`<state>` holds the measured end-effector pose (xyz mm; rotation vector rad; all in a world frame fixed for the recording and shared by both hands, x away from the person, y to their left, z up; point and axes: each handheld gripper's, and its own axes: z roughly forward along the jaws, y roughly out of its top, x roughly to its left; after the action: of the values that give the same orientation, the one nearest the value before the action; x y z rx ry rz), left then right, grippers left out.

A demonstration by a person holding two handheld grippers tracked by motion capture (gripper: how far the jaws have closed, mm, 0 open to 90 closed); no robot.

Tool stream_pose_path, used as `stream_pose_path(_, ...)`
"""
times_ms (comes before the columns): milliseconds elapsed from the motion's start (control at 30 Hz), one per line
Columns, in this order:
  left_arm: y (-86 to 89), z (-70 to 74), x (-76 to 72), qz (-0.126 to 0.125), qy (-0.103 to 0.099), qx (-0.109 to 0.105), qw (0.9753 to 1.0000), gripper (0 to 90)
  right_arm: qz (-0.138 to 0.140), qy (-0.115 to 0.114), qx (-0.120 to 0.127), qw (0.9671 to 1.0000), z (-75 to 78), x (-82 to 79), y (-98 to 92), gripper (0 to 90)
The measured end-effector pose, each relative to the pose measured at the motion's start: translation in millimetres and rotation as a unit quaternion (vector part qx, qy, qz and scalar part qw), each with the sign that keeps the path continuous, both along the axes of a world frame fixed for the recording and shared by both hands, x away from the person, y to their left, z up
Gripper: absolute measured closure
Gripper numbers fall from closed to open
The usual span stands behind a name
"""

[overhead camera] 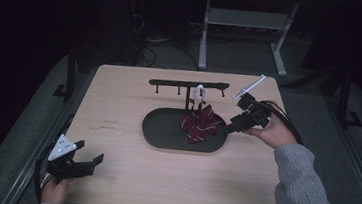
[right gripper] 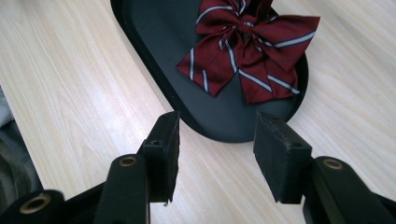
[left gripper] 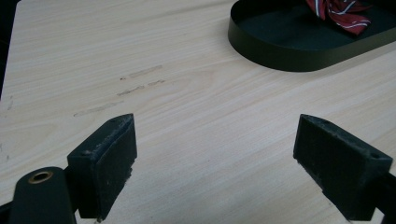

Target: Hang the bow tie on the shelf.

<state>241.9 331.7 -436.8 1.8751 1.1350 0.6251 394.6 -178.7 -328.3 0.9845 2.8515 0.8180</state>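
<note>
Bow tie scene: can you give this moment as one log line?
right gripper: open, at tray end | bow tie: in tray | left gripper: open, over table

bow tie (left gripper: 341,11) cropped at top, tray (left gripper: 299,51) cut off

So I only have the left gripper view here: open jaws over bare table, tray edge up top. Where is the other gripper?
Observer: The right gripper hangs at the tray's right end, jaws open.
Operator: Holding anything?
Observer: No. In its own view the gap between the jaws is empty, with the striped bow tie lying in the tray just ahead.
Operator: Anything behind the tray?
Observer: A black peg rack stands there, with something small and white hanging from it.
</note>
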Motion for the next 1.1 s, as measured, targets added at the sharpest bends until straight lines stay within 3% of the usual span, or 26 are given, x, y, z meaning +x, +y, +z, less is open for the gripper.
stream_pose_path(1100, -0.6, -0.1, 0.2, -0.004, 0.001, 0.005, 1.0, 13.0, -0.019, 0.016, 0.019, 0.9995, -36.9, -22.6, -25.5, 49.1)
